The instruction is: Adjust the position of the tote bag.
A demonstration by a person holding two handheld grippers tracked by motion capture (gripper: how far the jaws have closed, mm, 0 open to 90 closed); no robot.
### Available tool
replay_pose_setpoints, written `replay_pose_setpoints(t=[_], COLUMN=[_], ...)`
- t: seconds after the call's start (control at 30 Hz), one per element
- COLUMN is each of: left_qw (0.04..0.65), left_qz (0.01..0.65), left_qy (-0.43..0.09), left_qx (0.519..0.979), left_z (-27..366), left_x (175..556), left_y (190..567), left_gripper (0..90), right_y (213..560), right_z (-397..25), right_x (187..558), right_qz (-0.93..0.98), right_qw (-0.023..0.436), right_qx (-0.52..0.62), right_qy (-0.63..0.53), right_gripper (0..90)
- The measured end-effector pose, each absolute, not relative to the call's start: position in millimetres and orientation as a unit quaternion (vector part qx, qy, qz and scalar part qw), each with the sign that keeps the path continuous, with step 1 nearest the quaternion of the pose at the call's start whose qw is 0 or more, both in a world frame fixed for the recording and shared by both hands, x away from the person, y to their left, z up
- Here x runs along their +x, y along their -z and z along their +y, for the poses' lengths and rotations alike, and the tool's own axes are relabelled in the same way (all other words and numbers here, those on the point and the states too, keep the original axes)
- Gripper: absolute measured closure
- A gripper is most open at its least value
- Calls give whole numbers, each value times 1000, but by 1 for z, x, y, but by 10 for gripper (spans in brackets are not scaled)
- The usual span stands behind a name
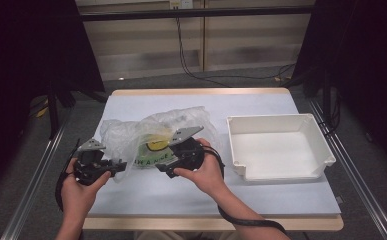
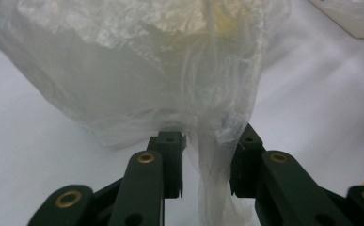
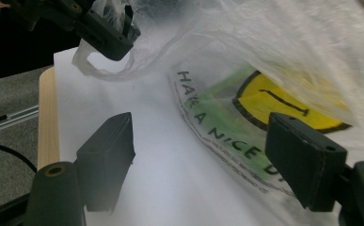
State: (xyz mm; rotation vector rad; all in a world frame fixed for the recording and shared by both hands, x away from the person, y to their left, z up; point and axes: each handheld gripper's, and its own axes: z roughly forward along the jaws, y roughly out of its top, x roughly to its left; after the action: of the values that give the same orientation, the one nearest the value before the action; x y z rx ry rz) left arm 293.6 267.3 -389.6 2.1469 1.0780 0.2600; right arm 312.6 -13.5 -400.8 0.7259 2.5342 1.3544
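**Plastic bag gathered at one edge, second grip not yet taken**

While a twisted strand of film passes between its jaws, the left claw (image 2: 207, 165) is seen with the jaws somewhat apart, so whether the strand is actually pinched cannot be told from the left gripper view; in the right gripper view the same claw appears at the upper left with film bunched at its tip. The right claw (image 3: 208, 160) is held wide apart, clamped on nothing, its jaws hovering just above the printed face of the plastic bag (image 1: 156, 135).

The bag is found lying crumpled on the worktop (image 1: 181, 195), left of centre, between the two claws, with a yellow smiley face (image 3: 283, 101) and lettering showing through the thin film. Its left edge is lifted slightly where the left claw meets it; the rest is slumped on the surface. A white tray (image 1: 281, 147) stands well apart to the right, with nothing seen inside it.

The step in hand is judged to be the taking hold of the bag with both claws, one side being gathered and the other still to be caught. For the next move, the right claw would need to be lowered onto a loose fold near the printed side and closed on a single layer; care is called for, since the film is slippery and thin and could be missed or dragged rather than gripped.
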Motion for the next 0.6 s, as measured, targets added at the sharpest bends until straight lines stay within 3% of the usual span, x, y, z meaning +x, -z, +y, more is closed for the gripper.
replay_pose_setpoints(t=[0.2, 0.6], left_qw=[369, 370], left_qz=[409, 395], left_qy=[-82, -72], left_qx=[831, 838], left_z=[259, 255], left_x=[291, 288], left_y=[388, 393], left_gripper=[793, 832], right_y=[410, 421], right_z=[4, 23], right_x=[315, 328], right_qz=[851, 842], right_qw=[81, 52], right_qx=[238, 258], right_qy=[-462, -471], right_gripper=[279, 345])
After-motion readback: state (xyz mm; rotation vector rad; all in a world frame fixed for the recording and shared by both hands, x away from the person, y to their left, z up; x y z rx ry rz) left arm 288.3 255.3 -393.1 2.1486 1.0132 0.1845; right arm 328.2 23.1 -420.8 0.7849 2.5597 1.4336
